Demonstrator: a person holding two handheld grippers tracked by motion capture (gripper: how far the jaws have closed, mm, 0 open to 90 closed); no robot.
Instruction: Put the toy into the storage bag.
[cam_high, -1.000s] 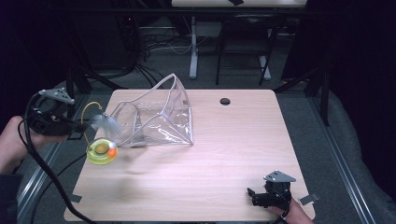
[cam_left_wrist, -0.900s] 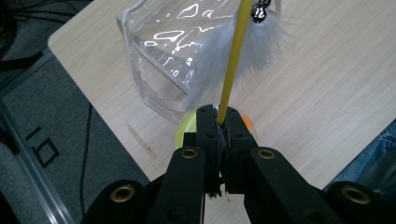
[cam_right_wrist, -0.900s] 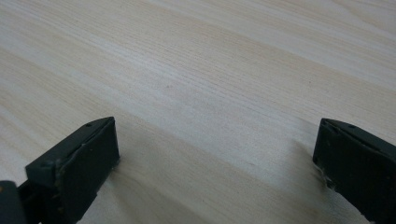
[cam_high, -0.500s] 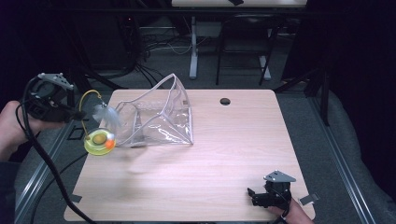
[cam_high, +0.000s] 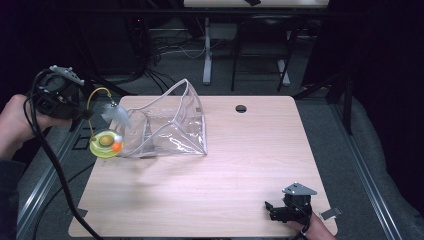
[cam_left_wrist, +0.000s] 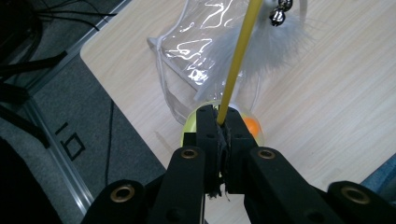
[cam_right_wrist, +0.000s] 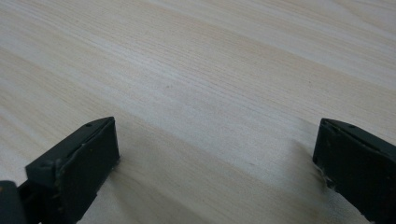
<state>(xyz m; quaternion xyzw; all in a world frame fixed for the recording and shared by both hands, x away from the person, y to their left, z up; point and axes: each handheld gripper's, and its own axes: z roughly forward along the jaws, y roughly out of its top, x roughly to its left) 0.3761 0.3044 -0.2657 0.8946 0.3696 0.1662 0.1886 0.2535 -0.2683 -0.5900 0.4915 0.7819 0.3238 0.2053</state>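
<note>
Clearly mid-carry: cat toy lifted, not yet in the pouch.
Left gripper (cam_left_wrist: 220, 122) clamps the toy's yellow wand (cam_left_wrist: 238, 60) at the table's (cam_high: 210, 200) nine o'clock, beside the clear pouch (cam_high: 167, 125); right gripper (cam_right_wrist: 215, 154) rests apart at five o'clock.

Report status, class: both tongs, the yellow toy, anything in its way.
Left tongs shut on yellow wand, feather toy lifted. Right tongs open, idle on table. Clear pouch right beside toy.

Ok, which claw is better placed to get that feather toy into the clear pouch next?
Left. The left claw is already shut on the toy's yellow wire, beside the clear pouch. The right claw rests open at the table's near right corner, far away.
</note>
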